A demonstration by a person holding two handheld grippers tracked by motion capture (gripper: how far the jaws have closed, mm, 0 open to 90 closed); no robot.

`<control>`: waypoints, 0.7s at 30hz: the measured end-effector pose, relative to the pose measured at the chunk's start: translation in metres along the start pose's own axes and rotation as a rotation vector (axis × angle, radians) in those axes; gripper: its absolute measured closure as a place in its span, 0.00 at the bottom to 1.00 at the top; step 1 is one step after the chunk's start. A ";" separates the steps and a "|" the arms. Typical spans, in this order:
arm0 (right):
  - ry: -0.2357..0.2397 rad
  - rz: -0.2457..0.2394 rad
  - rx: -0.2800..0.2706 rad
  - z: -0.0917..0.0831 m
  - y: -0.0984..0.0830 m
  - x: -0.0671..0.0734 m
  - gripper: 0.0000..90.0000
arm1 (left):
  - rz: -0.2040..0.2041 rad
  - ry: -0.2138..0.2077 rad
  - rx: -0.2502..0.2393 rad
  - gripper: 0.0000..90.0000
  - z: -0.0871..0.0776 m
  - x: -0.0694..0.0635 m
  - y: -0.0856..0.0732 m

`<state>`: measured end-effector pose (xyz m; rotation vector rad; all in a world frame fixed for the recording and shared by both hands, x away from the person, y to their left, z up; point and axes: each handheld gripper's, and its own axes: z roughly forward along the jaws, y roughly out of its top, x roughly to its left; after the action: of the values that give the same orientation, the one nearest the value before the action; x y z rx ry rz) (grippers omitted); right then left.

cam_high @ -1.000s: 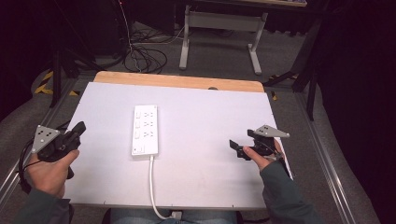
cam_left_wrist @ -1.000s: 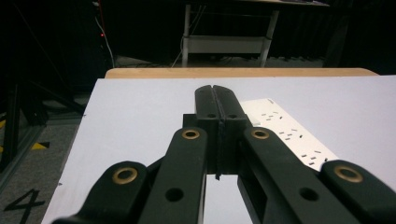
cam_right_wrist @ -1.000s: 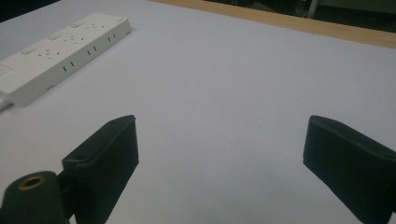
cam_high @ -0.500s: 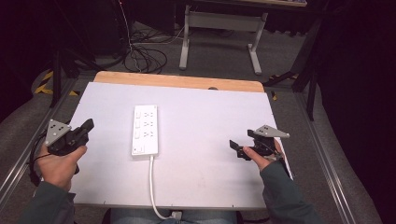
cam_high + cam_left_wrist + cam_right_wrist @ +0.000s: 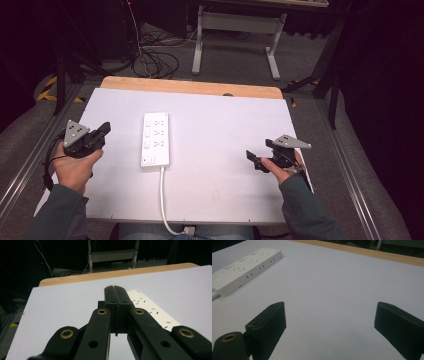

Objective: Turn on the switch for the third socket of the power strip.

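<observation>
While our left tongs [image 5: 103, 129] sit pressed together and empty, our right tongs [image 5: 256, 159] gape wide, the power strip [image 5: 155, 139] lying between them on the surface [image 5: 225, 120].

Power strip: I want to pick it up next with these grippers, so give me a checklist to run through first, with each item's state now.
1. Power strip lies flat on the white table, with nothing on it: ok.
2. Right gripper jaws apart, ready to close on something: ok.
3. Left gripper jaws pressed together with nothing between them; they must open before any grasp: not ok.
4. Both grippers stand apart from the strip, one on each side: ok.
5. White cable runs off the near table edge; whether it has slack: cannot tell.
</observation>
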<state>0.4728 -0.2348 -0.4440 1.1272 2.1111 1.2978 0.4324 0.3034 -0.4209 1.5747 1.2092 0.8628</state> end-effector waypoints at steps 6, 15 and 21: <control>0.002 -0.005 0.002 0.001 0.000 0.000 0.12 | 0.018 -0.020 0.011 1.00 0.009 -0.002 0.003; 0.003 -0.009 0.004 0.001 0.000 0.001 0.12 | 0.040 -0.041 0.035 1.00 0.026 -0.006 0.006; 0.005 -0.009 0.002 0.001 0.000 0.000 0.12 | 0.051 -0.049 0.052 1.00 0.036 -0.009 0.007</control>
<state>0.4734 -0.2341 -0.4441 1.1154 2.1190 1.2961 0.4649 0.2848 -0.4250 1.6656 1.1696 0.8262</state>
